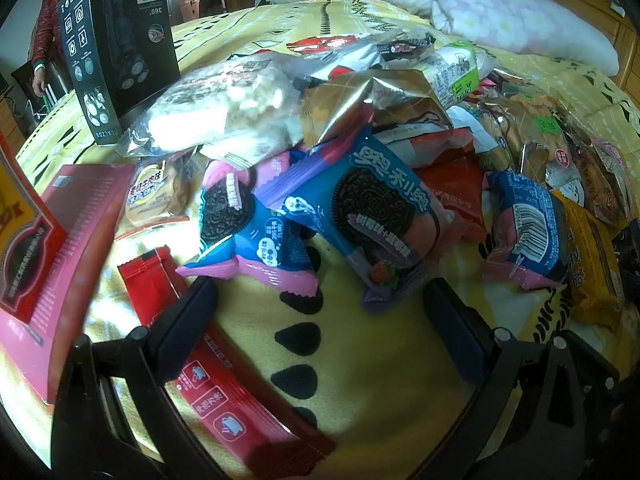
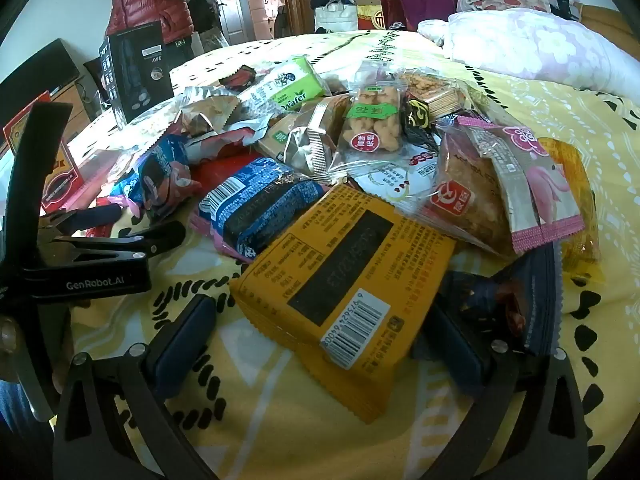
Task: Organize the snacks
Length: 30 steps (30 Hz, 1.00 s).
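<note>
Left tongs (image 1: 320, 300) gaping, right tongs (image 2: 320, 320) gaping, snacks (image 2: 344, 264) heaped

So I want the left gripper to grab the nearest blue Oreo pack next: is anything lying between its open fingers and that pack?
Nothing visible does. The left gripper is open over bare yellow bedspread, and the blue Oreo pack lies just ahead. A red sachet runs under the left finger, off to the side.

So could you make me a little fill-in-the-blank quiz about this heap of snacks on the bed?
1. The snack pile lies on a ____ bedspread.
2. The right gripper has its jaws ____ around the orange packet.
3. The tall box behind the pile is ____.
4. The long stick packet by the left gripper is ____.

Missing words: yellow; open; black; red
</note>
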Each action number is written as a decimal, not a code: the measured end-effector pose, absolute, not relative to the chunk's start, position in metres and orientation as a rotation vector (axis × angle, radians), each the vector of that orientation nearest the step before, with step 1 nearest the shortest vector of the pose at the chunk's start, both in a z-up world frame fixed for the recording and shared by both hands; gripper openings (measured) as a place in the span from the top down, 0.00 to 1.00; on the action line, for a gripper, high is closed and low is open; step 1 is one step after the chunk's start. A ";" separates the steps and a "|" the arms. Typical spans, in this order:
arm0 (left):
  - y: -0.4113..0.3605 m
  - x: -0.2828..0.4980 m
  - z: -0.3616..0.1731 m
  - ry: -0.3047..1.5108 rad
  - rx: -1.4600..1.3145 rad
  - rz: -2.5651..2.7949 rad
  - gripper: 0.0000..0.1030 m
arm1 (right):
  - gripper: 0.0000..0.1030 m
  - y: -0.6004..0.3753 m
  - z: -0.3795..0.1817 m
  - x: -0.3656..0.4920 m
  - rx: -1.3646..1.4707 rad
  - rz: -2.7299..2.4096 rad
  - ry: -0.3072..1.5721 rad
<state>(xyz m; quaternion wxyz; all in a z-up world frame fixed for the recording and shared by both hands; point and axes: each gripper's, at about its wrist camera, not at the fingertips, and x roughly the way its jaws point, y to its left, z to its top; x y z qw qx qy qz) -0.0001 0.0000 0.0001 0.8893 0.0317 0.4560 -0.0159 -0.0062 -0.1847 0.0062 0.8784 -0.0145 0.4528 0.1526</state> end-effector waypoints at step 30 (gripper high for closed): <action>0.000 0.000 0.000 0.948 0.063 -0.035 0.00 | 0.00 -0.185 0.006 -0.006 -0.040 0.313 0.948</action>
